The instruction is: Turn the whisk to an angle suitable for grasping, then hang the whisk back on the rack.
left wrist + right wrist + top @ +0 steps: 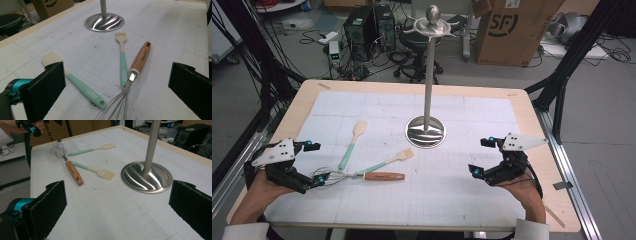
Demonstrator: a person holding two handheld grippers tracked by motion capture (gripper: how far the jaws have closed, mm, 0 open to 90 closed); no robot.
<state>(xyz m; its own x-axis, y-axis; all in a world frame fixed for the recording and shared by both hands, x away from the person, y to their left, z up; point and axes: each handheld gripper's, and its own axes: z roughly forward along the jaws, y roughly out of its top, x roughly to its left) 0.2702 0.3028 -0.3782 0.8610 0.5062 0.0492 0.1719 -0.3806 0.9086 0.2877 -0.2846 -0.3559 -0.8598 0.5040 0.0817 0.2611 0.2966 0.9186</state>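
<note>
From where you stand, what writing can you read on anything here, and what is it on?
"SF": on the brown cardboard box behind the table.
Dark lettering on the whisk's wooden handle: too blurred to read.
Embossed marks on the mint-green spatula handle and brush handle: too small to read.

You have three utensils lying on the white gridded mat (472,195) of the surface: one wire whisk with a wooden handle (384,176), one mint-handled cream spatula (353,142), and one mint-handled cream basting brush (388,161). One tall steel stand with a round polished base (425,132) rises beside them. You hold two tools, one left tool (314,163) and one right tool (481,157).
</note>
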